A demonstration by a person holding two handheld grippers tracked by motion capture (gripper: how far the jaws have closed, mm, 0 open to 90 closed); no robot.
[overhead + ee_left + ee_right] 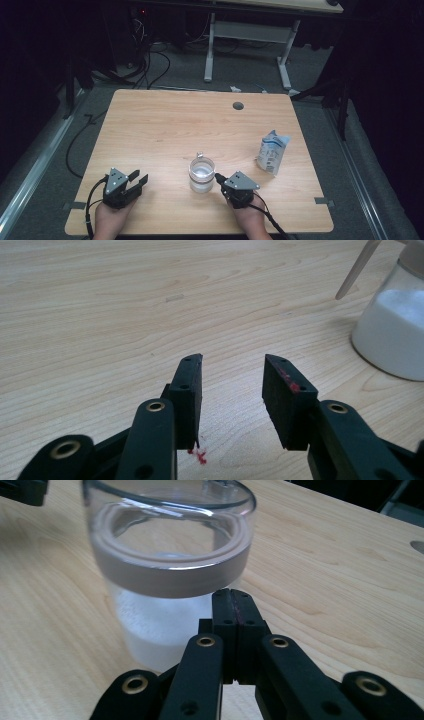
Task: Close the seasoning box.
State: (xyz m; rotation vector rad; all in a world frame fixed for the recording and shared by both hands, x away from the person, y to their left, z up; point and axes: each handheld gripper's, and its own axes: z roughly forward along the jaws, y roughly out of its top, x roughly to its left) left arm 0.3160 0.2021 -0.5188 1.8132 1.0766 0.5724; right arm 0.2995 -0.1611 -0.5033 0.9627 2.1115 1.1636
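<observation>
A clear glass jar point(201, 175) with white powder in its lower part stands at the front middle of the wooden table point(165, 125). My right gripper point(217, 176) lies just right of it, shut and holding nothing. In the right gripper view its closed tips point(232, 594) are right up against the jar point(170, 570); whether they touch it I cannot tell. My left gripper point(140, 176) rests at the front left, well apart from the jar. Its jaws point(232, 362) are open over bare wood. The jar point(395, 335) stands off to their right, with a thin wooden stick point(356, 269) slanting by its top.
A white and blue pouch point(273, 151) stands to the right of the jar. A round cable hole point(238, 105) sits near the table's far edge. Beyond the table are cables on the floor and the white legs of another desk point(210, 50).
</observation>
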